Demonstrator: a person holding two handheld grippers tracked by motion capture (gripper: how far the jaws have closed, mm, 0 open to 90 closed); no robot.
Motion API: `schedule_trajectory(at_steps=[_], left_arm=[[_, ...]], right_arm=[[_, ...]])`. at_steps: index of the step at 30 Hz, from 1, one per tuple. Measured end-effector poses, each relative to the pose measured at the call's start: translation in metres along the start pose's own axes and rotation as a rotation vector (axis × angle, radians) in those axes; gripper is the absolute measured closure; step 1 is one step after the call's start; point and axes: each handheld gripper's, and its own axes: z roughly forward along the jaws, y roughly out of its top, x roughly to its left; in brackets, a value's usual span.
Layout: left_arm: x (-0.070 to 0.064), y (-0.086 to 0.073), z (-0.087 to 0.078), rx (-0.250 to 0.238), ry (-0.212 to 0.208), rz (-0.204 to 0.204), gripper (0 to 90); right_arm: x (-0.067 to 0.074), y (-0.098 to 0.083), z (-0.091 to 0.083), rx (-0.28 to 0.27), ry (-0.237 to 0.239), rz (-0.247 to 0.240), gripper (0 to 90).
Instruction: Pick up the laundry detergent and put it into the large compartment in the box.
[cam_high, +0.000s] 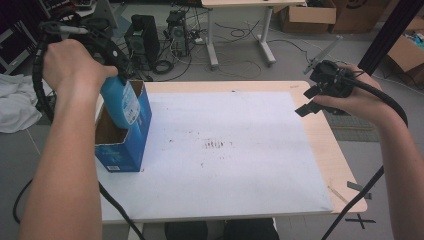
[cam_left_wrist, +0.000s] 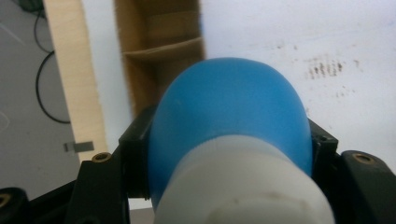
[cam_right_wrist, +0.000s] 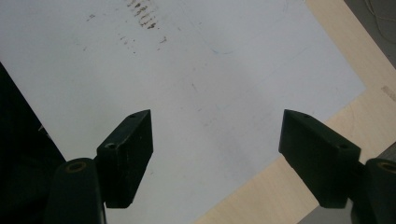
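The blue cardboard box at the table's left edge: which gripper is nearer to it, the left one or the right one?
Left. The left gripper holds a blue bottle right over the open blue box. The right gripper, open and empty, hovers at the table's far right edge, well away from the box.

Even, soft indoor light with faint shadows; the close blue bottle (cam_left_wrist: 229, 126) is blurred, the picture corners darken.

left gripper (cam_left_wrist: 229, 154): black jaws, brass screws, black ribbed cable
right gripper (cam_right_wrist: 217, 154): black wedge-shaped jaws, brass screws, black cable
arms: bare, no sleeves
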Motion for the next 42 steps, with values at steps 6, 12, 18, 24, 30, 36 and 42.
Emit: schedule_trajectory(at_steps=[6,12,18,24,30,36,42], left_arm=[[0.016,-0.002,0.001,-0.009,-0.001,-0.054,38.0],[0.027,-0.004,0.002,-0.010,0.018,-0.068,38.0],[0.033,-0.004,0.004,-0.014,0.017,-0.081,38.0],[0.035,-0.004,0.011,-0.003,0.027,-0.081,38.0],[0.037,-0.004,0.024,0.010,0.019,-0.077,38.0],[0.037,-0.003,0.039,0.030,0.037,-0.079,38.1],[0.037,-0.004,0.057,0.044,0.027,-0.073,38.0]], right_arm=[[0.000,0.001,0.002,0.007,0.000,-0.001,26.0],[-0.003,-0.001,0.004,0.009,-0.001,0.005,26.0],[-0.005,-0.004,0.006,0.015,0.000,0.013,25.9],[-0.006,-0.005,0.006,0.020,-0.004,0.013,26.0],[-0.006,-0.006,0.007,0.023,-0.004,0.013,26.0],[-0.006,-0.007,0.008,0.030,-0.005,0.016,26.0],[-0.007,-0.008,0.009,0.030,-0.005,0.018,26.0]])
